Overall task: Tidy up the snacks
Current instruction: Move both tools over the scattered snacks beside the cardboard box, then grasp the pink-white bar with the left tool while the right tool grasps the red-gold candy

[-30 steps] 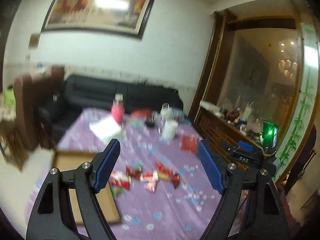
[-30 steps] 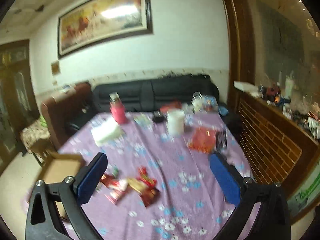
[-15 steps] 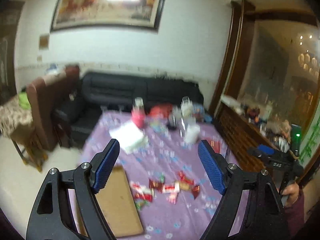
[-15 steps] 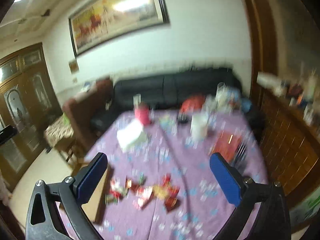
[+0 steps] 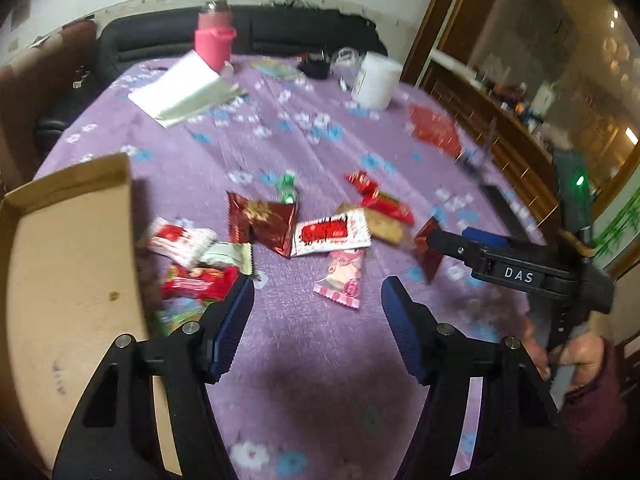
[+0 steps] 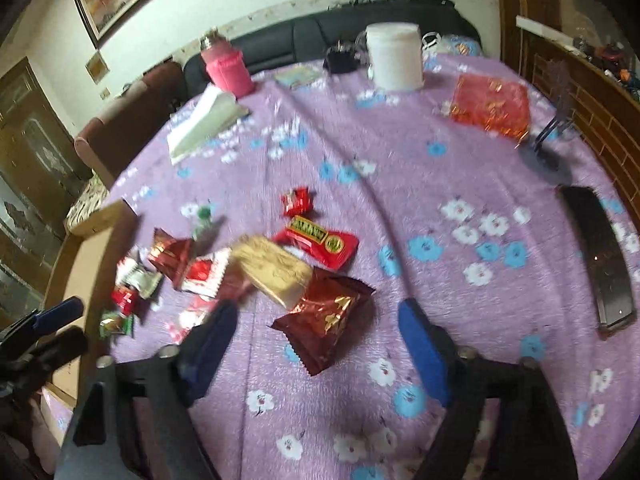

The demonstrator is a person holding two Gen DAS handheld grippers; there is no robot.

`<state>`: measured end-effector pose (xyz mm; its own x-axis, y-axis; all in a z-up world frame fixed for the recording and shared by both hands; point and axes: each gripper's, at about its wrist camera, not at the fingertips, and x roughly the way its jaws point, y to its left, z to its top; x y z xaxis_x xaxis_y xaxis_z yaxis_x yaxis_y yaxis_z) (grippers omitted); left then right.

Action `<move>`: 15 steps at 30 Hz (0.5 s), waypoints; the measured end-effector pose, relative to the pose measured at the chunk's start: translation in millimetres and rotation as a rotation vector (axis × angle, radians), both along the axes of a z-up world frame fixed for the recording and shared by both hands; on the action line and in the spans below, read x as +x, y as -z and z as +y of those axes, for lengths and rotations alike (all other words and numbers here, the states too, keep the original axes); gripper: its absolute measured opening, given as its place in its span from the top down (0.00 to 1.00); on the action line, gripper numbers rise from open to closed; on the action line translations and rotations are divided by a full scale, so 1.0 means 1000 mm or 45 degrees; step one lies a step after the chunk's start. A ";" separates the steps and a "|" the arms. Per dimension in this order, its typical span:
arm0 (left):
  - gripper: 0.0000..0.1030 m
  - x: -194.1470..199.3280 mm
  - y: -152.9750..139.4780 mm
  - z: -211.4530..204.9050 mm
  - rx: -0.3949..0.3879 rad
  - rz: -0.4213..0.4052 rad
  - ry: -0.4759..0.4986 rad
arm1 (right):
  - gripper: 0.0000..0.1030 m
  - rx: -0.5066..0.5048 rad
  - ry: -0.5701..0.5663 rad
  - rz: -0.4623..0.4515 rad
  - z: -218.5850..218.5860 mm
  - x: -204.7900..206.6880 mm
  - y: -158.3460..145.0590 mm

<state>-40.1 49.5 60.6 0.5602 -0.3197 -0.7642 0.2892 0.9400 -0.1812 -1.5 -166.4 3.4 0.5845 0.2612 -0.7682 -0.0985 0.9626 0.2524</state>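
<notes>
Right wrist view: snack packets (image 6: 276, 268) lie scattered on the purple floral tablecloth (image 6: 420, 208), just right of the cardboard box (image 5: 68, 264). Beyond the packets stand a pink bottle (image 6: 226, 66) and white tub (image 6: 395, 56), before a black sofa (image 6: 360, 28). Left gripper (image 5: 316, 320) and right gripper (image 6: 316, 340) hover low, both spread and empty.

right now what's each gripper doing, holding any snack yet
Left gripper: open, empty, above the pink snack packet.
Right gripper: open, empty, with the dark red foil packet between its fingers, not gripped.
</notes>
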 end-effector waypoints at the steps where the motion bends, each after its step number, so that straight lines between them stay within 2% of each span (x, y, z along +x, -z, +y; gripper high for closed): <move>1: 0.35 0.003 0.006 -0.004 0.011 0.012 0.012 | 0.25 -0.003 -0.001 0.007 0.001 0.002 0.006; 3: 0.35 0.013 0.020 -0.015 0.039 0.035 0.032 | 0.30 -0.022 0.005 0.003 0.005 0.008 0.014; 6: 0.35 0.024 0.034 -0.032 0.108 0.041 0.033 | 0.51 0.020 -0.027 0.008 0.002 0.013 0.024; 12: 0.35 0.052 0.052 -0.070 0.203 0.028 0.047 | 0.57 0.208 -0.040 0.015 -0.020 0.016 0.028; 15: 0.36 0.057 0.061 -0.086 0.291 0.024 0.052 | 0.58 0.268 -0.036 0.032 -0.028 0.017 0.030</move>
<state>17.3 -36.5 0.1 0.5350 -0.1593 -0.8297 0.3265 0.9447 0.0291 15.2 -194.6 -26.3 0.5564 0.4331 -0.7091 -0.1156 0.8854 0.4502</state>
